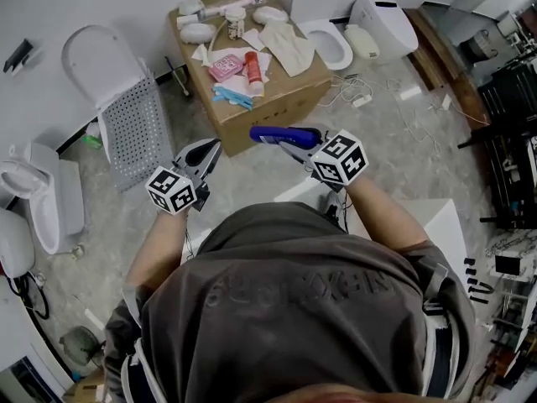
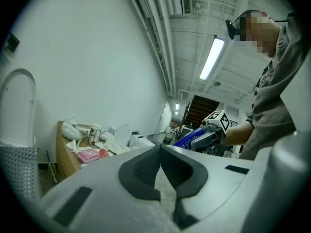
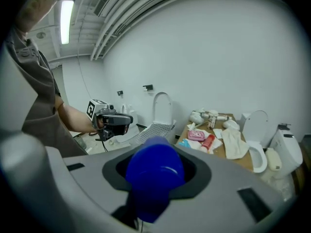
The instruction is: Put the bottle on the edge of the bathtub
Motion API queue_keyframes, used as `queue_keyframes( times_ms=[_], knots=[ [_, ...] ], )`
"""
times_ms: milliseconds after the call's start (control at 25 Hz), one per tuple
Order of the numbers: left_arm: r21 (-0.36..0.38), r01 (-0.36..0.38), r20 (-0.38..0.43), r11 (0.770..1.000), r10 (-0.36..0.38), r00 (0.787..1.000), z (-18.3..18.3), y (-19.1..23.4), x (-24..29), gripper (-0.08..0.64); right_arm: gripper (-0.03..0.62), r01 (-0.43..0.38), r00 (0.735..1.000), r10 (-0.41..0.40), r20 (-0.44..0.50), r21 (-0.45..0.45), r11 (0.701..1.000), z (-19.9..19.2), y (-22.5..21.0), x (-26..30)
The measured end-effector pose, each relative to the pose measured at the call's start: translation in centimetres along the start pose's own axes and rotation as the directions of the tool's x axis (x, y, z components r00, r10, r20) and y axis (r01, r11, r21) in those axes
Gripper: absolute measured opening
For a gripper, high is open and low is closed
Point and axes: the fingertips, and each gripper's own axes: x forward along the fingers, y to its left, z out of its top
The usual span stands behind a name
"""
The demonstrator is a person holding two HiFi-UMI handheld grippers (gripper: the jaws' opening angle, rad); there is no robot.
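A blue bottle [image 1: 270,134] lies sideways in my right gripper [image 1: 289,141], which is shut on it just in front of my chest. In the right gripper view the blue bottle [image 3: 154,171] fills the space between the dark pads [image 3: 198,171], with its rounded end towards the camera. My left gripper [image 1: 210,153] hovers a little to the left at about the same height. Its tips meet in the left gripper view [image 2: 160,147] and nothing is between them. Each gripper shows in the other's view: the right gripper [image 2: 206,139] with the bottle [image 2: 185,138], and the left gripper [image 3: 115,122].
Ahead stands a cardboard box [image 1: 277,101] carrying a pink pack [image 1: 225,66], a red tube [image 1: 252,72], cloths and small bottles. A toilet [image 1: 331,44] is behind it. A perforated grey panel [image 1: 134,133] leans at left. A white slab [image 1: 440,221] lies at my right, and cables [image 1: 352,91] trail on the floor.
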Motion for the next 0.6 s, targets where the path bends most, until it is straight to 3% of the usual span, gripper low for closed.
queue_keyframes(
  times_ms=[240,440,600],
  knots=[
    [0.033,-0.008,-0.040,0.999,0.010,0.999,-4.0,-8.0,18.0,0.006,0.137,0.006,0.999,-0.007,0.033,0.021,1.000,-9.7,-14.0,-11.5],
    [-0.098,-0.027,-0.075,0.995,0.020,0.997,-7.2,-17.7,38.1,0.006,0.137,0.021,1.000,-0.020,-0.019,0.064,0.998,-19.7,-28.3,-25.0],
    [-0.104,0.011,-0.155,0.995,-0.027,0.988,-8.3,-23.6,50.7,0.006,0.137,0.082,0.996,-0.076,-0.048,0.132,0.988,-26.3,-37.5,-33.5]
  ],
)
